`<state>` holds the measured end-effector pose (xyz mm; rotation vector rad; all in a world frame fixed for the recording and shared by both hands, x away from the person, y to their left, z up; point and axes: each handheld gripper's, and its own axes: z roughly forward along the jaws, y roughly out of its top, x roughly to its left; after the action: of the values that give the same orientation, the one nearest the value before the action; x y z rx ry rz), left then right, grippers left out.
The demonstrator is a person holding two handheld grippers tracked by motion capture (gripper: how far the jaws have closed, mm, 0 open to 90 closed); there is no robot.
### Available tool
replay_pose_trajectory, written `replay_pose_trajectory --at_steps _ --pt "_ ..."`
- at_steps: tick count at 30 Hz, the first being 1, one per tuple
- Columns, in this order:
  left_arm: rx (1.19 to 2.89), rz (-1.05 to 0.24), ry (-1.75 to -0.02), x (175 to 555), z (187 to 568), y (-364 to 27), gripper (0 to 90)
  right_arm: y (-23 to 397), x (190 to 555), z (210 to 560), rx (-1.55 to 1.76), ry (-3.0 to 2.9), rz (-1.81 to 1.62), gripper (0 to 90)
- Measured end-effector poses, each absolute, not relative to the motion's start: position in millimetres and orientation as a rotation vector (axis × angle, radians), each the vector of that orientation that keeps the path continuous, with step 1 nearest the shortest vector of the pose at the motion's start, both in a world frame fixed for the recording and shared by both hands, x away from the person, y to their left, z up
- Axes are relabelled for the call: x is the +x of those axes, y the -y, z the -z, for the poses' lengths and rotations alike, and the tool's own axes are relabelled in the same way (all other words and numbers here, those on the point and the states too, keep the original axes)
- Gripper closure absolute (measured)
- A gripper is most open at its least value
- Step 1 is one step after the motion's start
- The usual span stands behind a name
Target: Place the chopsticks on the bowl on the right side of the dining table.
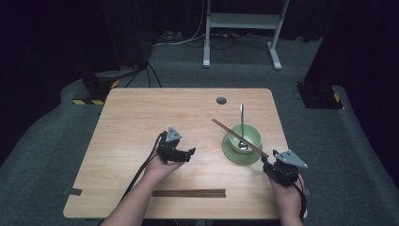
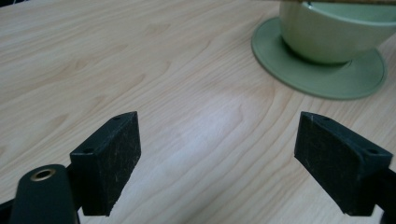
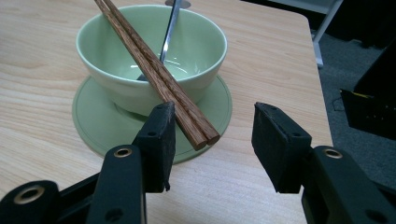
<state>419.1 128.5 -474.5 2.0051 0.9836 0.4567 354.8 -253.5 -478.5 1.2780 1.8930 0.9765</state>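
The wooden table [image 1: 141,113] carries everything, with a small round grommet hole [image 1: 221,100] near the middle of its far edge; toward the right edge, about midway between far and near edges, a flat green saucer [image 1: 230,153] lies on the wood, and a green bowl [image 1: 249,134] stands upright on it; in the left gripper view the saucer [image 2: 280,65] and bowl [image 2: 327,37] sit at the upper right, beyond bare wood; a second pair of dark chopsticks [image 1: 189,192] lies flat along the near edge, parallel to it, roughly at its middle, well apart from the bowl; the pair of brown chopsticks [image 3: 149,65] rests slantwise across the bowl's rim, side by side, the far ends pointing toward the table's middle and the near ends jutting past the saucer toward the near right corner; a metal spoon [image 1: 242,123] stands in the bowl, its handle leaning on the far rim; the left gripper [image 1: 189,153], held over the table's middle, left of the saucer, has its jaws spread wide with nothing between them; the right gripper [image 3: 212,135], by the right edge, stands half open, the chopstick ends lying between the pads, close against the left one [image 3: 161,135] and clear of the other, so they are not clamped.
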Motion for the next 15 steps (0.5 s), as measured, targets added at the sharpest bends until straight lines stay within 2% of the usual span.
replay_pose_trajectory --at_steps 11,15 --pt "1.947 -0.556 -1.02 447 473 -88 16.4 263 374 478 1.301 -1.875 -0.967 47.8" --pt "1.93 -0.532 -1.054 459 475 -78 18.5 265 382 476 1.3 -1.874 -0.952 47.8"
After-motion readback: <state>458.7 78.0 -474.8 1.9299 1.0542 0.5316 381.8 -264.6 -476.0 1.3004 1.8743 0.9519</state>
